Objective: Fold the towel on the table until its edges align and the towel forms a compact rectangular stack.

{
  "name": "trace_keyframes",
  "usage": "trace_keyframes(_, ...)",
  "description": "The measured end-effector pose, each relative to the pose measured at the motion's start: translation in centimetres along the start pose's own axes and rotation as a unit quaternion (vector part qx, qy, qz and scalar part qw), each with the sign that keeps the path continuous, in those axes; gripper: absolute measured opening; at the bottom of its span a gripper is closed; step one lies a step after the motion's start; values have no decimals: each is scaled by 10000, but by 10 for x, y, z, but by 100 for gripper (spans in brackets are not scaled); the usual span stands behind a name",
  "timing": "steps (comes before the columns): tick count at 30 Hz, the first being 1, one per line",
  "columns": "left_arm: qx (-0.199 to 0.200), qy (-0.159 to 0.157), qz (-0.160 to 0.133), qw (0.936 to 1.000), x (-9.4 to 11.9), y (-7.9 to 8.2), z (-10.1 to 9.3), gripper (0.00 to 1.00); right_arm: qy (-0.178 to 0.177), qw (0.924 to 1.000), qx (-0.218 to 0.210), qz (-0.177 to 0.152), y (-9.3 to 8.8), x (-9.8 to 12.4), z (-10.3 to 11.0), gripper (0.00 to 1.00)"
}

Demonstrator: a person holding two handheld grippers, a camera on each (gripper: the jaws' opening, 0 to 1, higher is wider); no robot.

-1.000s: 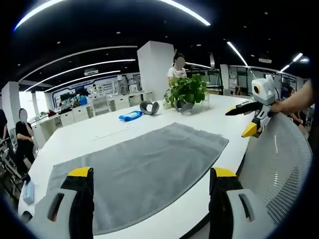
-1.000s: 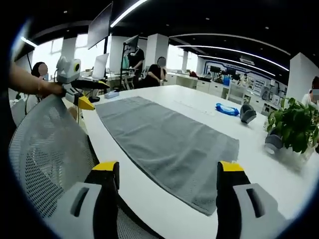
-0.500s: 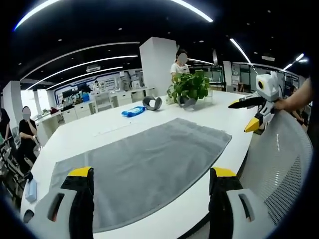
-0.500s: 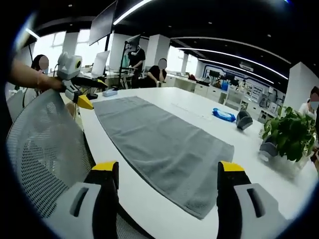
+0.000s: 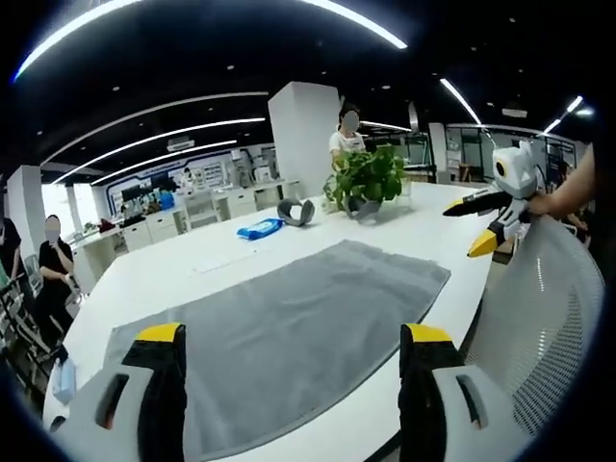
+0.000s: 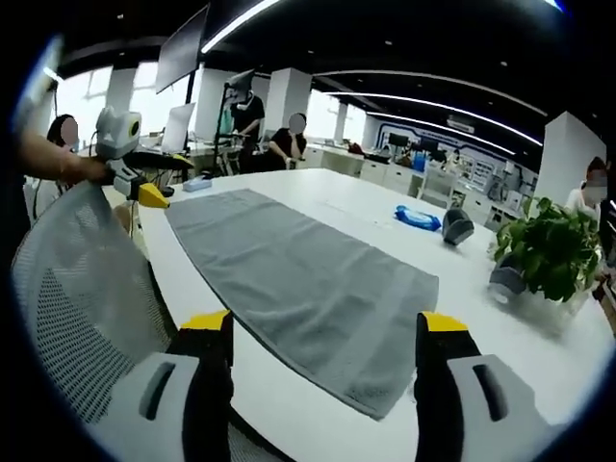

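A long white table [image 5: 241, 265] curves through an open office, and the grey towel [image 5: 289, 332] lies spread flat on it, unfolded, running lengthwise along the near edge. In the left gripper view the left gripper [image 5: 289, 385] hangs above the towel's near side with its yellow-tipped jaws wide apart, nothing between them. Off to the right in that view the right gripper [image 5: 486, 223] is out beyond the towel's far corner, held in a hand [image 5: 568, 192], jaws open and empty, over a white mesh chair back [image 5: 539, 318]. In the right gripper view the right gripper [image 6: 322, 385] is just as wide, nothing held, the towel [image 6: 298, 279] stretching away ahead of it, and the left gripper [image 6: 144, 188] sits at the towel's far end on the left. Beyond the towel on the tabletop: a blue packet [image 5: 258, 228], a grey curved object [image 5: 294, 211] and a leafy potted plant [image 5: 364, 178]. Long strip lights [image 5: 356, 19] sweep across a dark ceiling, a white pillar [image 5: 303, 130] rises behind the table, and several people stand or sit around desks in the background.
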State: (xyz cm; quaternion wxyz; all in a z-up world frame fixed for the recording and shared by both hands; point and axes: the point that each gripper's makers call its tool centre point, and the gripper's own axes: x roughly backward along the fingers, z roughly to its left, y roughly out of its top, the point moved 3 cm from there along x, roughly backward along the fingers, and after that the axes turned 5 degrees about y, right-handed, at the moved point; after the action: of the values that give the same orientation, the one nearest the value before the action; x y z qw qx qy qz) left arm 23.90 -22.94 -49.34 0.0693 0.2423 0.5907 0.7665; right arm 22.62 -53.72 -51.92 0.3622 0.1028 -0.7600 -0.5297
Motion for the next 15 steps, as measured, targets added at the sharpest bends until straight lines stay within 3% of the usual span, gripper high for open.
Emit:
trace_keyframes(2, -119, 3, -37, 9999, 0, 0, 3, 94, -127, 9998, -114, -81, 4, 1, -4, 72)
trace_keyframes(4, -311, 60, -85, 9995, 1, 2, 5, 94, -84, 9989, -320, -347, 11, 0, -3, 75)
trace_keyframes(8, -324, -23, -133, 9994, 0, 3, 3, 93, -169, 9990, -393, -144, 3, 2, -6, 76)
trace_keyframes(15, 83, -528, -125, 9985, -1, 0, -10, 93, -260, 9976, -579, 262, -13, 2, -8, 77)
